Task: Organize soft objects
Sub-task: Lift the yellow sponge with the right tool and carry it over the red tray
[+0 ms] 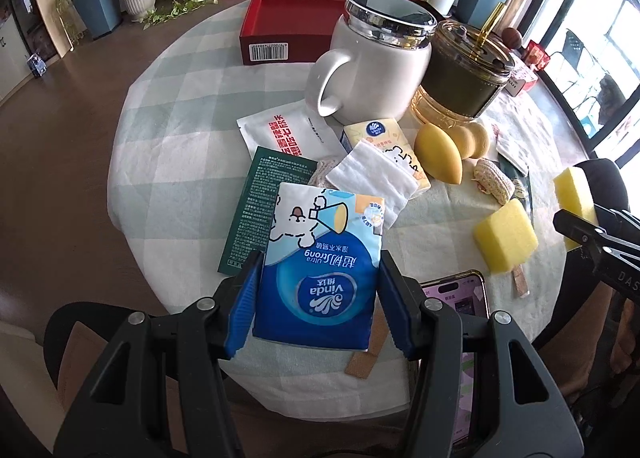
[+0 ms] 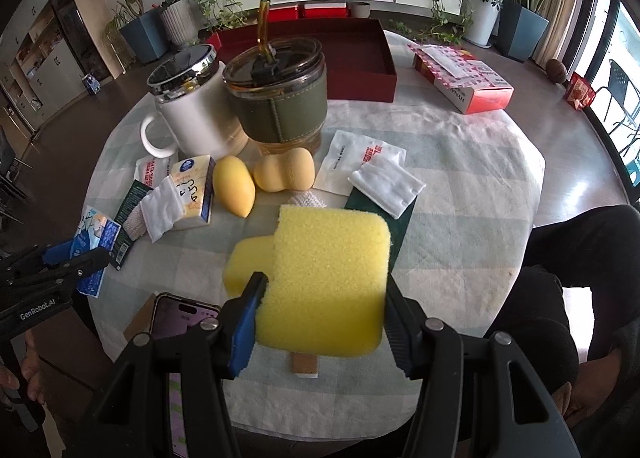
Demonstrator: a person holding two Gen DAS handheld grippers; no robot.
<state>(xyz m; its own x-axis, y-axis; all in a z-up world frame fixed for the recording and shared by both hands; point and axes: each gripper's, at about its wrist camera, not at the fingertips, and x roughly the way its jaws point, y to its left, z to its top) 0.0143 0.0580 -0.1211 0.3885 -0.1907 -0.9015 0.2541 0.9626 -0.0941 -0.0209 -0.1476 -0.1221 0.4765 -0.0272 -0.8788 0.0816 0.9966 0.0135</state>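
My left claw (image 1: 316, 290) squeezes the blue tissue pack (image 1: 320, 258), my right claw (image 2: 320, 314) squeezes a yellow sponge (image 2: 328, 278), both up off the table (image 2: 460, 217), prob. bc they go in the red box (image 2: 360, 53).

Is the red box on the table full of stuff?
No, the red box at the far side of the table looks empty inside, with only its bare red floor showing.
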